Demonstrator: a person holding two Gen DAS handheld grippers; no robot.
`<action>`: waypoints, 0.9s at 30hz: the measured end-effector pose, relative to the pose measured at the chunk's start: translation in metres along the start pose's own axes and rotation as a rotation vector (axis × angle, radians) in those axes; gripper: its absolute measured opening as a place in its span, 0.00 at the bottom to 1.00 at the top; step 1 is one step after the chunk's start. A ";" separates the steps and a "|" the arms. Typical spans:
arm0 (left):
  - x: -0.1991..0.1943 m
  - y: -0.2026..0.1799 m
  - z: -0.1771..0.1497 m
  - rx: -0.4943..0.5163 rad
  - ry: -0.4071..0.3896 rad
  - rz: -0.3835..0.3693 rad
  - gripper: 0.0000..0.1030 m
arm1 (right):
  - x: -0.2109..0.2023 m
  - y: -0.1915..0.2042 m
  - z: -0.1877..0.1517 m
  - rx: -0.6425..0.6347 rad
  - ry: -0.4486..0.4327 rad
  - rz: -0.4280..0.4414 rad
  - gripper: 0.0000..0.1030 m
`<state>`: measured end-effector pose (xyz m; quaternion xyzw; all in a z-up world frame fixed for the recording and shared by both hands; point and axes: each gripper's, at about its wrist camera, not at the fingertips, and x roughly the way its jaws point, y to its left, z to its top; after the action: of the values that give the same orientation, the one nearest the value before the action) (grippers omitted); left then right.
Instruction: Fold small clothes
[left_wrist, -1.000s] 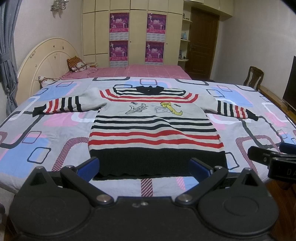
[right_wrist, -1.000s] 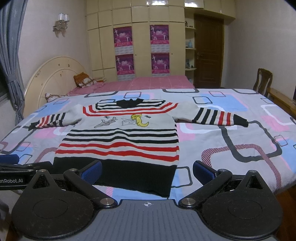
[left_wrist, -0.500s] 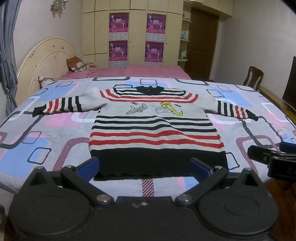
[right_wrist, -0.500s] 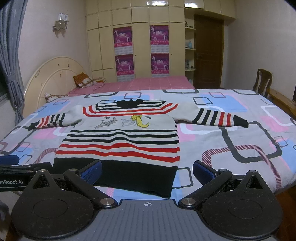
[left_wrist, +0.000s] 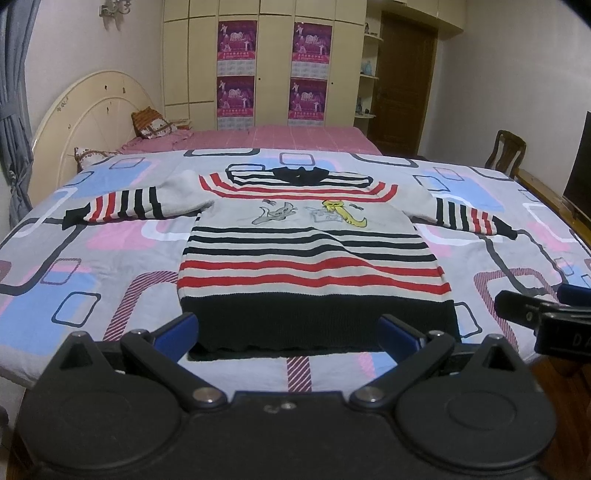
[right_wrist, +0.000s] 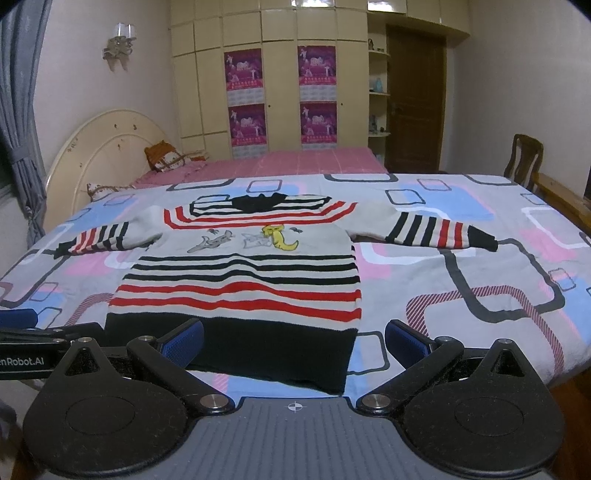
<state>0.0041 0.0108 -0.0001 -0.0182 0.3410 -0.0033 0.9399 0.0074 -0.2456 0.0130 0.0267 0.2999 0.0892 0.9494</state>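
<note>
Striped sweater (left_wrist: 310, 254) flat; chair (left_wrist: 506, 153) beyond.

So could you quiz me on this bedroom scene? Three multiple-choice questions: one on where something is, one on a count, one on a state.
1. Where does the striped sweater lie?
A. On the patterned bedspread
B. Over the wooden chair
C. On the floor

2. How many purple posters hang on the wardrobe?
A. Two
B. Four
C. Six

3. How are the left gripper and right gripper?
A. Both clamped on a sleeve
B. One open, one shut
C. Both open, holding nothing

Answers: 1 A, it is spread flat on the bedspread, sleeves out; 2 B, two rows of two; 3 C, the blue fingers stand wide apart near the black hem.
</note>
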 end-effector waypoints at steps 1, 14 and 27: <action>0.001 0.001 0.000 0.000 0.001 -0.002 1.00 | 0.002 0.000 0.000 0.001 0.001 -0.001 1.00; 0.040 0.016 0.031 0.021 0.006 -0.023 1.00 | 0.039 -0.006 0.030 0.044 -0.008 -0.050 1.00; 0.101 0.032 0.080 0.049 -0.005 -0.078 1.00 | 0.097 0.003 0.069 0.054 -0.025 -0.106 1.00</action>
<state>0.1322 0.0439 -0.0048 -0.0085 0.3374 -0.0483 0.9401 0.1252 -0.2248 0.0152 0.0373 0.2915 0.0304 0.9554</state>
